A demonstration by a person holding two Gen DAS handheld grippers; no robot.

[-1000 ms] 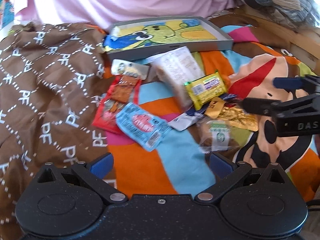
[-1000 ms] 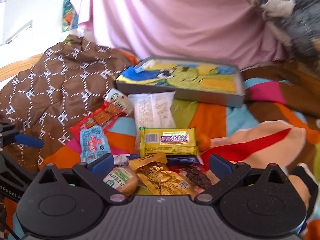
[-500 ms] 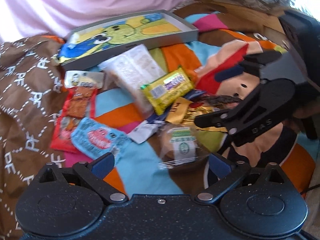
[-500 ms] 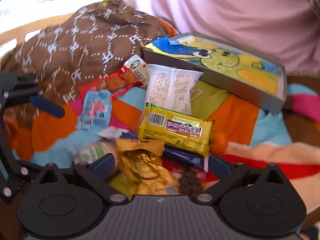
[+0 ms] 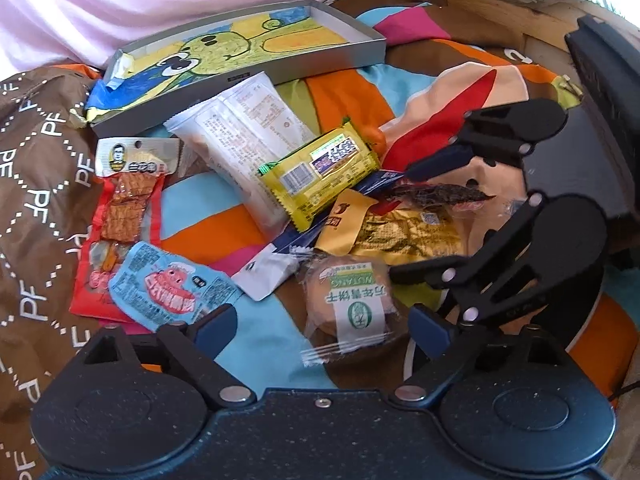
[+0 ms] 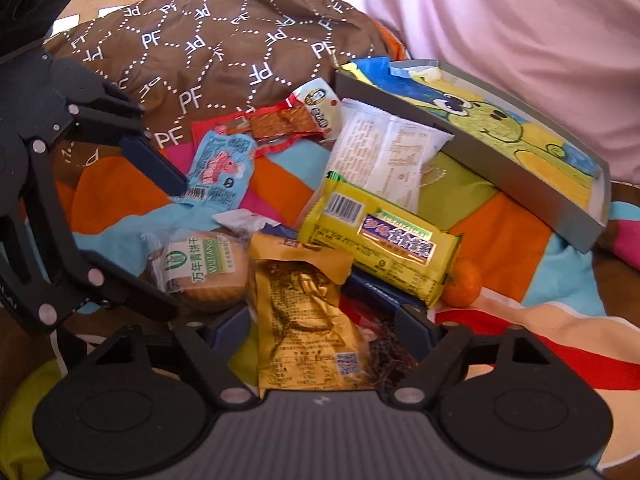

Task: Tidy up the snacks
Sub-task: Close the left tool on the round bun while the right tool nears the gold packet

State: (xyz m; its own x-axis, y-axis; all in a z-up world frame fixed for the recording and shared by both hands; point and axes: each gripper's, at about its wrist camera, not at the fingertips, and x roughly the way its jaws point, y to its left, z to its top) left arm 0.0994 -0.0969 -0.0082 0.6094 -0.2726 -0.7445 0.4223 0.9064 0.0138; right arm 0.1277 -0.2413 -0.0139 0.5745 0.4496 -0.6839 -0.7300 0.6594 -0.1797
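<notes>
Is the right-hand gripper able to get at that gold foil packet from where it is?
Probably yes. The gold foil packet lies on top of the pile, directly between the open fingers of the right gripper, with nothing covering it. The left gripper is off to the side, near the round cake.

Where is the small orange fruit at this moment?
In the right wrist view, the small orange fruit lies on the colourful blanket, against the right end of the yellow snack packet.
</notes>
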